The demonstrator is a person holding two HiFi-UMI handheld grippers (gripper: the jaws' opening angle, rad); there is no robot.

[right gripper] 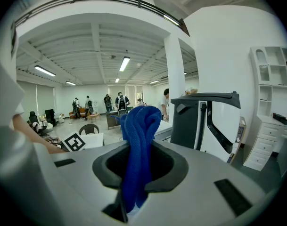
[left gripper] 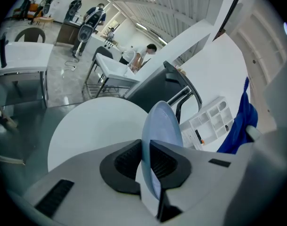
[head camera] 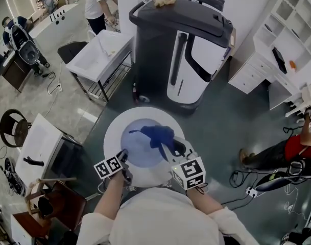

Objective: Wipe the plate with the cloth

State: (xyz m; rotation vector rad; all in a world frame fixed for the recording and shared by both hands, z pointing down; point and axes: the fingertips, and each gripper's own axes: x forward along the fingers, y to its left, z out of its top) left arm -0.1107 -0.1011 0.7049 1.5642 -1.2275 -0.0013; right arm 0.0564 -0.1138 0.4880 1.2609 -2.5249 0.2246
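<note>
At left: pinches the near-left rim of the pale blue plate (head camera: pixel 137 152) in the left gripper (head camera: pixel 123 155), jaws almost together on the thin edge. Holds the plate over the round white table (head camera: pixel 112 131); cannot tell whether it touches it. Across the middle: shows the plate's broad face bare on its left part. At right: clamps the bunched blue cloth (head camera: pixel 159 134) in the right gripper (head camera: pixel 178 148), with the loose end lying over the plate's far-right part. Probably calls for a sweep leftward from the right gripper, across the face toward the pinched rim.
</note>
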